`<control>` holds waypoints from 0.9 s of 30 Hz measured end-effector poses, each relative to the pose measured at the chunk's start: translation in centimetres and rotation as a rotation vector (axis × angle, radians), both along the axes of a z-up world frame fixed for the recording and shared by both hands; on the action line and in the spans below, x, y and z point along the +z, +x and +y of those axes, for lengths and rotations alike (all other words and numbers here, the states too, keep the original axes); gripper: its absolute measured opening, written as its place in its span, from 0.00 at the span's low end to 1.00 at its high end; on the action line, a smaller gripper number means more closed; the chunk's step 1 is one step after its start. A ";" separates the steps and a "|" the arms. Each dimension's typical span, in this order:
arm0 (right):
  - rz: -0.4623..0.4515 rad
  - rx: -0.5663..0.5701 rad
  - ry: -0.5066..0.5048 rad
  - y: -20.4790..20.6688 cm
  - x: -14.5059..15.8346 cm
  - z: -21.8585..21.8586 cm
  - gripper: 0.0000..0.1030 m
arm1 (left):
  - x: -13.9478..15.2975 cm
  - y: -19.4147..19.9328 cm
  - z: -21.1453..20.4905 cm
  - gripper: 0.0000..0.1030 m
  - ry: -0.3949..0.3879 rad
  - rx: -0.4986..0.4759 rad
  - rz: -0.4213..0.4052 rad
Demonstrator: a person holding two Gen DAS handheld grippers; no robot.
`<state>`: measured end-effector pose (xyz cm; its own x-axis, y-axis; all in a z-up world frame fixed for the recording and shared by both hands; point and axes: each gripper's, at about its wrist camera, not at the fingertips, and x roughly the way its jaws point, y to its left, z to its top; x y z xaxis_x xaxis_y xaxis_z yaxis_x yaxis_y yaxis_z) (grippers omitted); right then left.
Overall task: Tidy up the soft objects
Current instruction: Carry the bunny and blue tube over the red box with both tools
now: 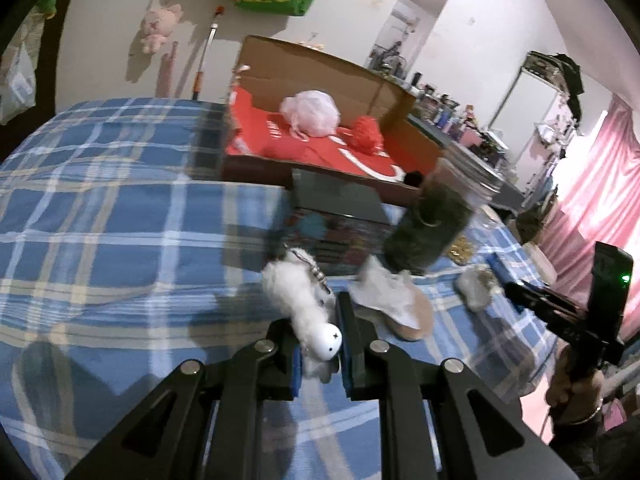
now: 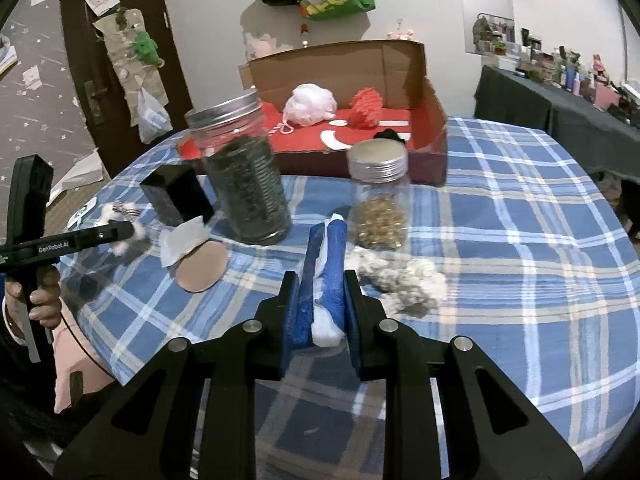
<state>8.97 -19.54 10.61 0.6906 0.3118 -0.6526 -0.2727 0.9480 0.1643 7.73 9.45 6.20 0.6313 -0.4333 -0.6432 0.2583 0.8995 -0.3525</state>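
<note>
- Our left gripper (image 1: 320, 334) pinches a white fluffy plush keychain (image 1: 306, 312) between its blue-padded jaws; the toy's smooth white head with a small cross mark points back toward the camera, and its furry body reaches forward over the blue plaid bedspread (image 1: 100, 200).
- Our right gripper (image 2: 322, 308) is closed on a blue cloth roll with white stuffing (image 2: 326, 264), which stands up between the jaws.
- Just right of that roll, a cream knitted bundle (image 2: 404, 276) lies on the bedspread.
- Ahead we see a tall jar of dark green contents (image 2: 244, 172) and a shorter jar of golden bits (image 2: 378, 200), both with metal lids.
- A tan round pad (image 2: 202, 268) with crumpled white paper on it lies near the tall jar.
- Behind the jars, the open cardboard box (image 2: 436, 112) with a red lining holds a pale pink mesh pouf (image 2: 310, 104) and a red ruffled pouf (image 2: 366, 106), side by side.
</note>
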 end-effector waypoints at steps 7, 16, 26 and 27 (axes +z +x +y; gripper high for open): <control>0.026 -0.040 -0.015 1.0 0.1 -1.9 0.20 | -0.1 1.5 2.0 0.15 0.048 0.035 0.016; 0.082 -0.072 -0.030 3.4 -0.2 -4.5 0.20 | -0.1 4.9 2.7 0.15 0.127 -0.036 0.029; 0.089 -0.025 0.003 6.7 0.4 -6.9 0.20 | 0.7 8.6 3.2 0.15 0.146 -0.152 -0.008; 0.088 -0.015 0.011 7.0 0.5 -7.0 0.20 | 0.8 8.9 3.2 0.15 0.147 -0.161 -0.009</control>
<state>15.94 -26.58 11.08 0.6349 0.3094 -0.7079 -0.2429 0.9498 0.1973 16.67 12.60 6.97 0.5678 -0.4307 -0.7015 0.4050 0.8881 -0.2174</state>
